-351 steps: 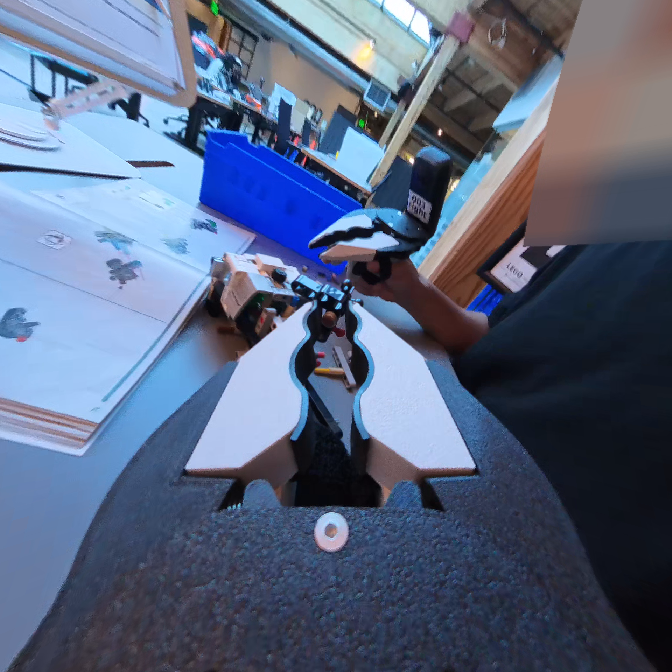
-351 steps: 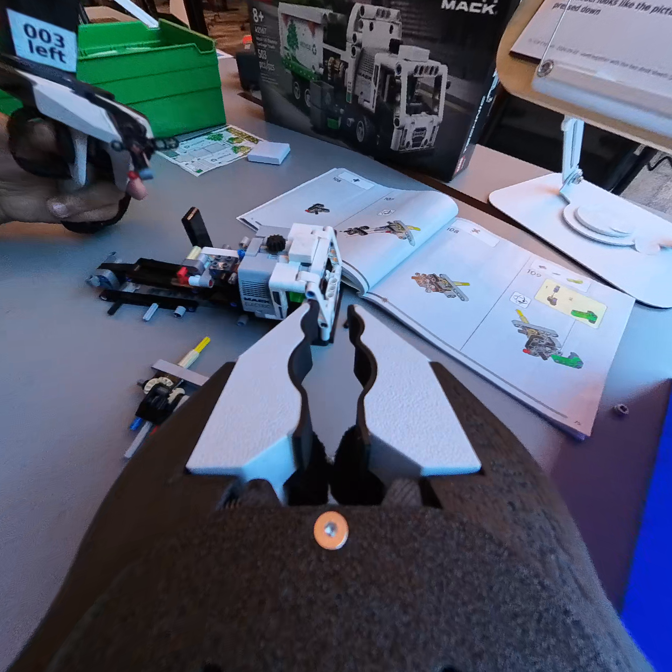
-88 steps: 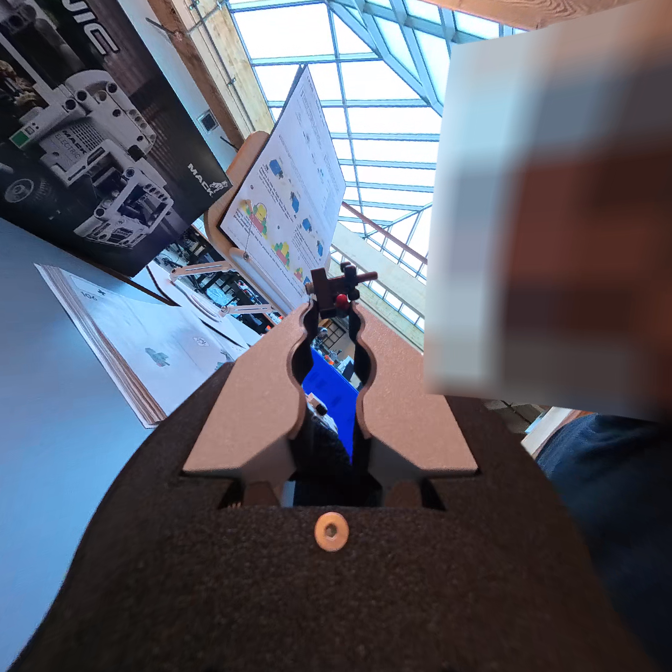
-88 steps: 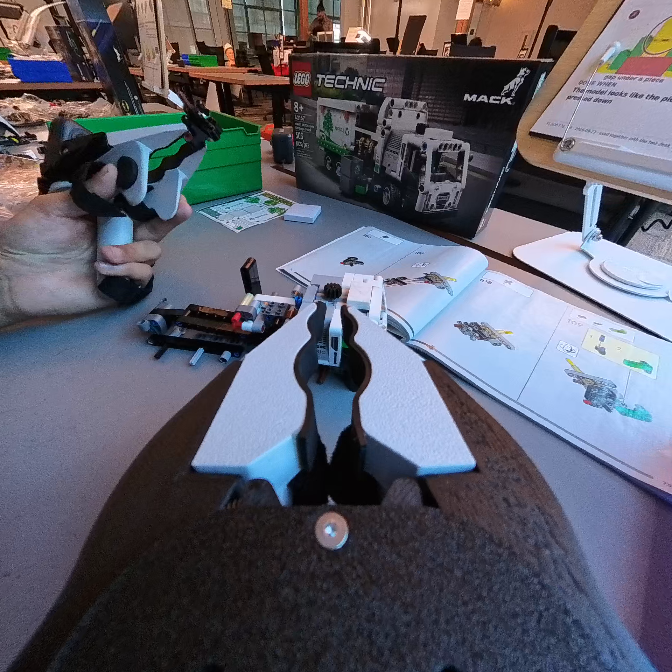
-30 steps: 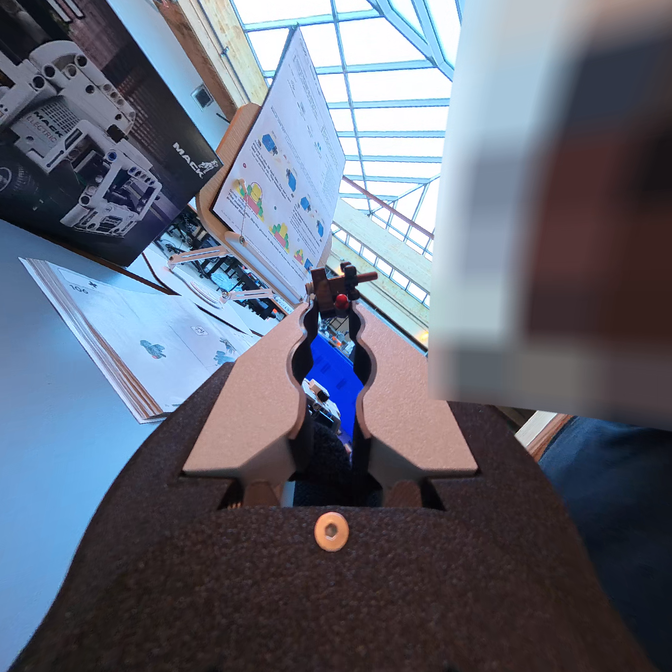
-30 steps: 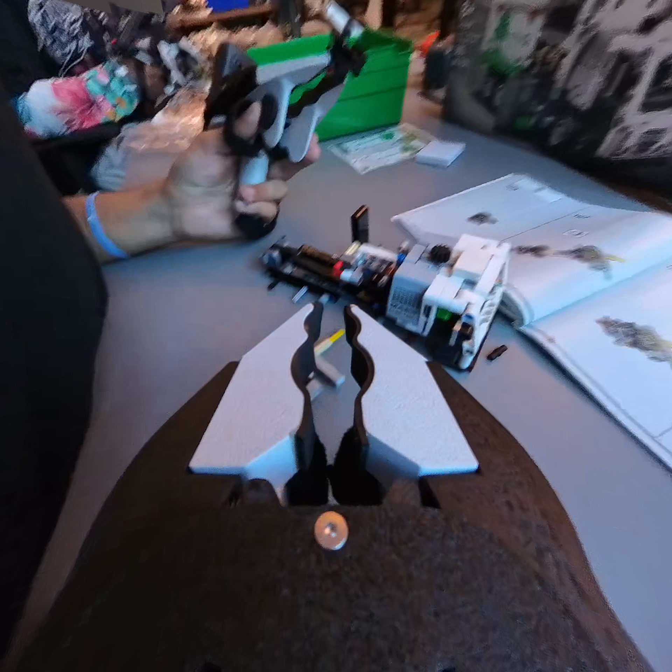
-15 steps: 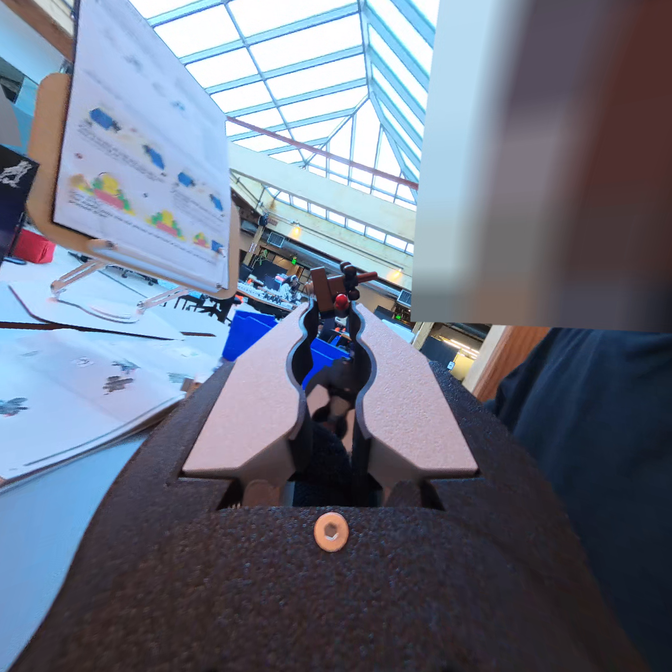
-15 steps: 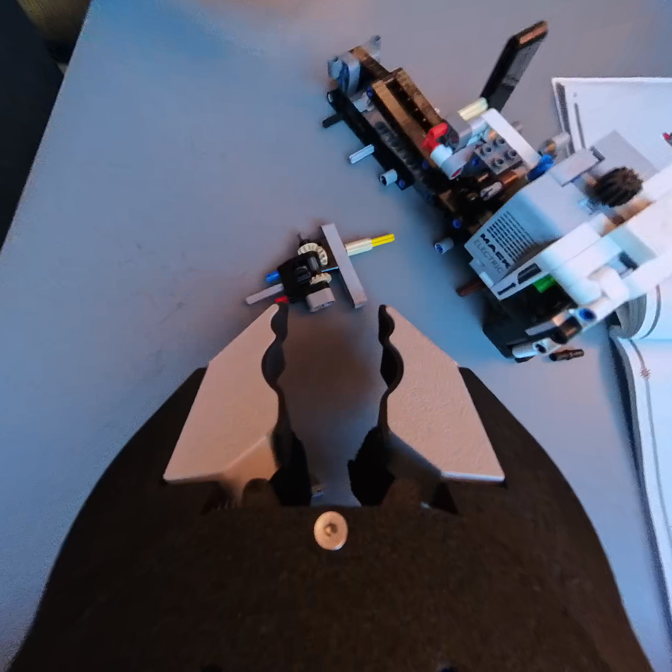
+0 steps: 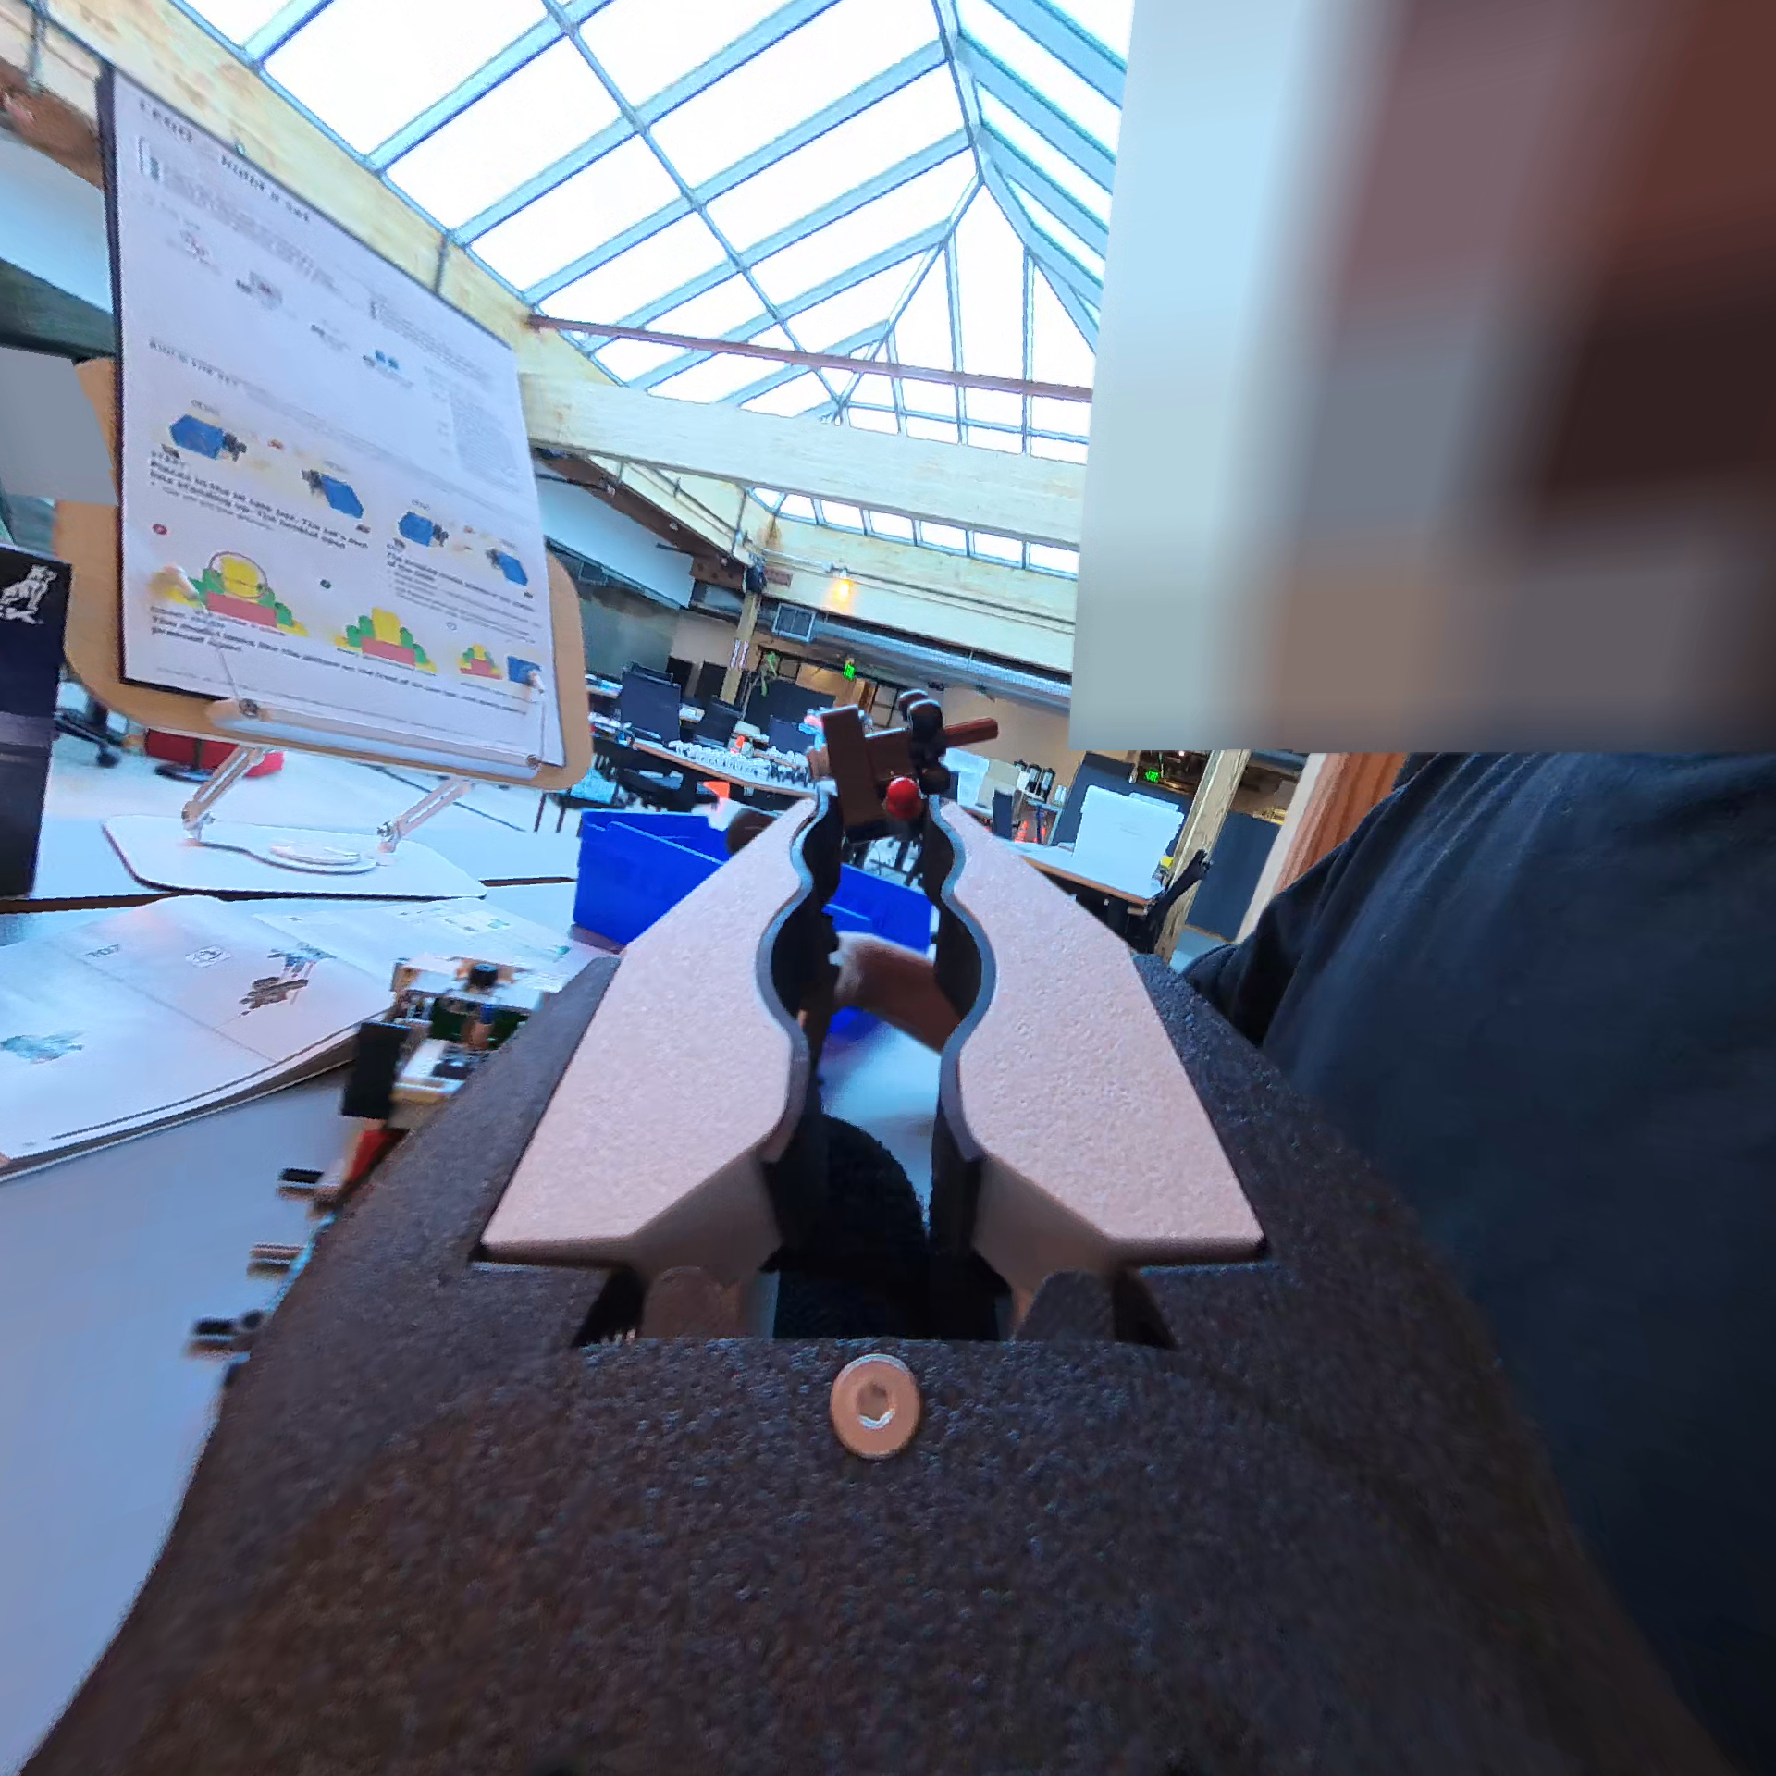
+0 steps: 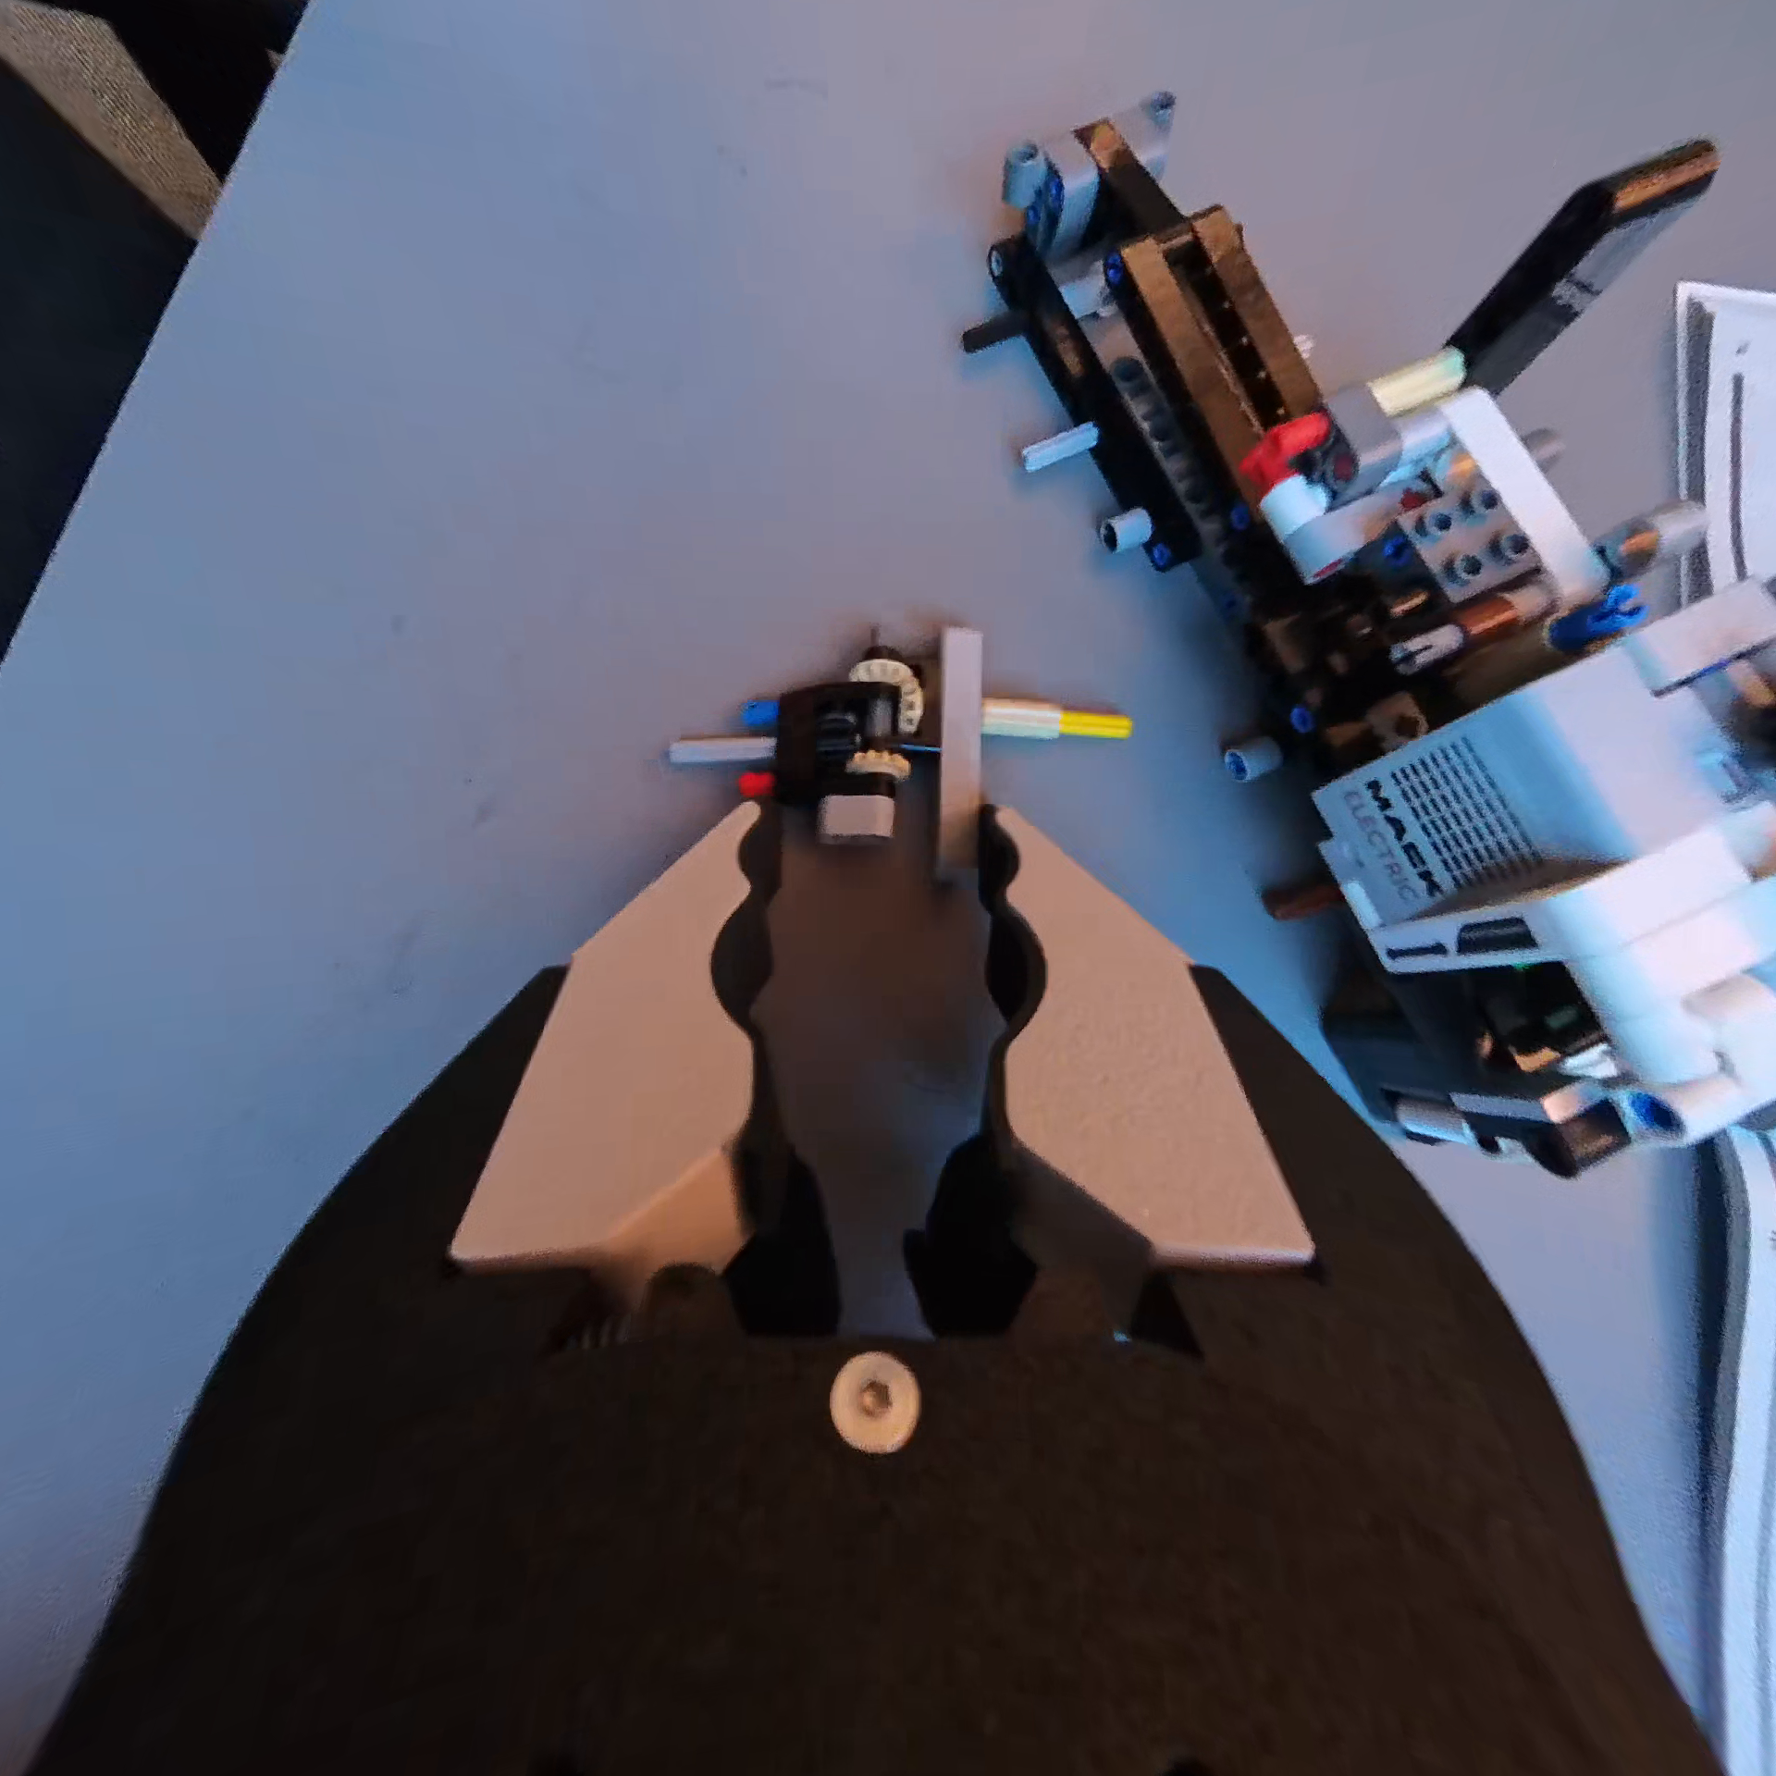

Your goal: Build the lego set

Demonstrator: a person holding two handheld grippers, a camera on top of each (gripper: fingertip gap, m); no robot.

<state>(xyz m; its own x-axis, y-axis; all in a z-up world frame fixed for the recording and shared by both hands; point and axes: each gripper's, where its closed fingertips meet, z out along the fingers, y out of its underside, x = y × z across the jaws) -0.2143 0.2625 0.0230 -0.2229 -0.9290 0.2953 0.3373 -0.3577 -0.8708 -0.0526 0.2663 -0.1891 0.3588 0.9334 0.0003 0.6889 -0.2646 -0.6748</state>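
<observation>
My left gripper [image 9: 876, 807] is shut on a small brown and black lego piece [image 9: 889, 759] with a red pin, held up in the air above the table. My right gripper [image 10: 870, 826] is open and points down at a small gear sub-assembly [image 10: 865, 740] with a grey beam and a yellow axle; its fingertips [image 10: 740, 826] straddle the near end, touching or nearly so. The partly built truck [image 10: 1422, 692], black chassis and white cab, lies on the grey table [image 10: 481, 432] to the right. It shows partly in the left wrist view [image 9: 432, 1038].
An open instruction booklet [image 9: 173, 999] lies on the table at left. A printed sheet stands on a wooden stand [image 9: 327, 500] behind it, with a blue bin [image 9: 663, 865] beyond. A person in a dark sleeve [image 9: 1538, 1153] is at right. The booklet edge [image 10: 1739, 481] lies right of the truck. Left tips to right tips: about 25 centimetres.
My right gripper has swung down from a level view to above the table, opened wider and closed in on the gear sub-assembly. My left gripper has turned right and tilted lower, still holding its piece.
</observation>
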